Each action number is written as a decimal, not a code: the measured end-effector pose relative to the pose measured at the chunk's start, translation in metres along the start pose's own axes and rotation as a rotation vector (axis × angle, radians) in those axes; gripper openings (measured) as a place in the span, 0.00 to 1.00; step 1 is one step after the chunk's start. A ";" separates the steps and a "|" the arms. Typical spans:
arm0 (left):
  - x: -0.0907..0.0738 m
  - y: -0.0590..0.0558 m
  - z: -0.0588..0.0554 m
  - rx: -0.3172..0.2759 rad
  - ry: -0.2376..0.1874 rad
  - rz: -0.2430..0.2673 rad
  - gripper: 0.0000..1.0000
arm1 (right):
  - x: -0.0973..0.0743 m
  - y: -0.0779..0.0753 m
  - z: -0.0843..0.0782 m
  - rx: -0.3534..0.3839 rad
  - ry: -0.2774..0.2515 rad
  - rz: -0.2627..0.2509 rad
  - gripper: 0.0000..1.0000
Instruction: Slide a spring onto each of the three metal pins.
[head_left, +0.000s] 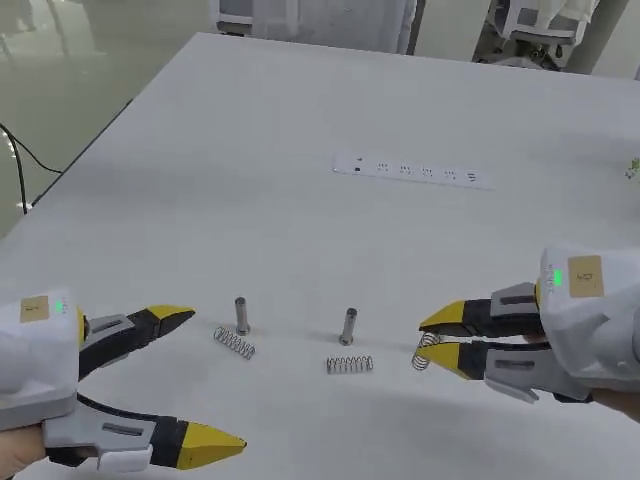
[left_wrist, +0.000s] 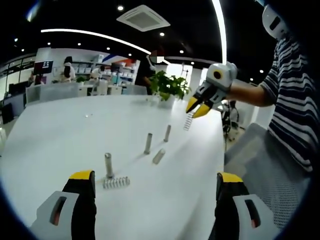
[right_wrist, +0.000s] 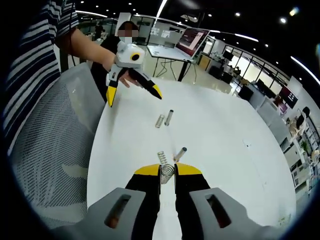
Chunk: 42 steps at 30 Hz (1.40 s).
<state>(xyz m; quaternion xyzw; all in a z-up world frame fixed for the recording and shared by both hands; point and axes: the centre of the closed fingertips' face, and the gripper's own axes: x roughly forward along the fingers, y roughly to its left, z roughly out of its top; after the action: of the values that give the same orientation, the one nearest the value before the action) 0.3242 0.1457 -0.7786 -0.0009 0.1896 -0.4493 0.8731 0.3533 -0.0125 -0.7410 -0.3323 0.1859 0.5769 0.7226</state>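
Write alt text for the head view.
The right hand-held gripper pinches a spring over a white table. Two upright metal pins stand there, each with a loose spring lying beside it; the left hand-held gripper is open at lower left.

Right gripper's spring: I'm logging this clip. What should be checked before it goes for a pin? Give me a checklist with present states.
1. Grip: small coiled metal spring clamped by right gripper: ok.
2. Lift: spring hangs above the white table: ok.
3. Target: nearest short upright metal pin is bare: ok.
4. Alignment: spring over that pin's top: not ok, the pin stands just beyond the jaws.
5. Tilt: spring axis in line with the pin: cannot tell.
6. Clearance: left gripper open, apart from the pins: ok.
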 end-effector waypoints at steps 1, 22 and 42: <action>0.000 0.000 0.000 0.003 0.000 0.001 0.98 | 0.000 -0.001 -0.001 0.002 0.002 -0.002 0.07; -0.007 0.002 0.001 0.001 -0.012 0.027 0.98 | -0.013 -0.060 -0.028 0.082 0.035 -0.134 0.07; -0.009 0.003 -0.001 -0.009 -0.010 0.038 0.98 | -0.002 -0.066 -0.035 0.145 0.033 -0.132 0.07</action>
<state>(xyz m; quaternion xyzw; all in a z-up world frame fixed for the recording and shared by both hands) 0.3216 0.1547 -0.7776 -0.0032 0.1872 -0.4318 0.8823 0.4198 -0.0455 -0.7475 -0.3001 0.2169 0.5073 0.7782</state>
